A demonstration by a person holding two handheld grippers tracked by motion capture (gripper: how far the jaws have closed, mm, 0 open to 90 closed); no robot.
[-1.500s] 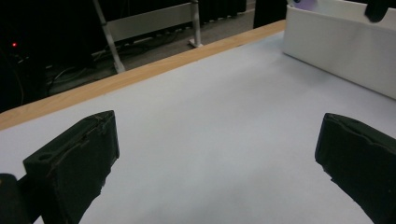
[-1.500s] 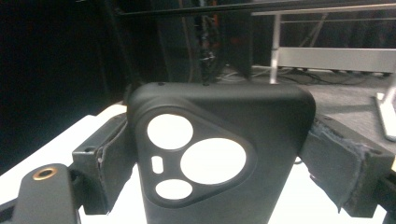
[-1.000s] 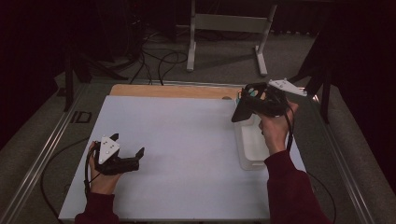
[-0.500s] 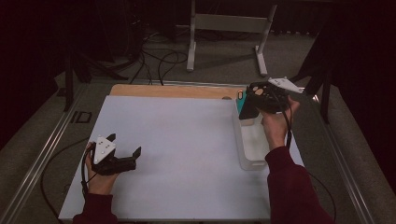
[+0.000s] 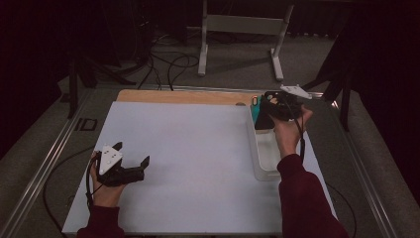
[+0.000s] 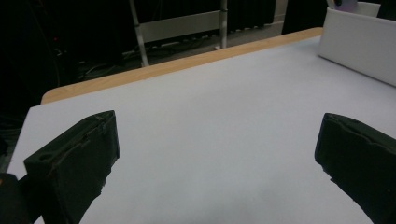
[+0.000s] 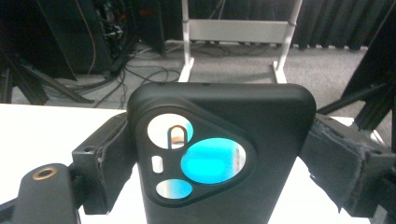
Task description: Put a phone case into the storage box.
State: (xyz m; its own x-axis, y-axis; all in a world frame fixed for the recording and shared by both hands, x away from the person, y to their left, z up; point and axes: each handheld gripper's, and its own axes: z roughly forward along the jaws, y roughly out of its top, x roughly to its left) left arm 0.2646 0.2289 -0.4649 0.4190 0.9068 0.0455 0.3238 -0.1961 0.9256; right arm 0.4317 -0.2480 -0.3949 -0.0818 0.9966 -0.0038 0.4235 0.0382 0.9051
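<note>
My right gripper (image 5: 265, 113) is held above the far end of a white bin (image 5: 266, 161) at the table's right side. It is shut on a black phone case (image 7: 219, 154) standing upright between the jaws. Teal shows through the case's camera cutouts and at its edge (image 5: 254, 112). My left gripper (image 5: 140, 169) rests low over the white table top (image 5: 198, 148) near the front left. Its jaws stand wide apart with nothing between them, and its black fingers (image 6: 74, 163) frame bare table.
A wooden strip (image 5: 183, 96) runs along the table's far edge. Beyond it stand a white metal frame (image 5: 242, 29) and floor cables (image 5: 168, 64). The bin's wall (image 6: 359, 44) shows at the far right of the left gripper view.
My right gripper has swung slightly toward the bin's far end with the case, and the teal now shows at its tip. The left gripper has barely shifted.
</note>
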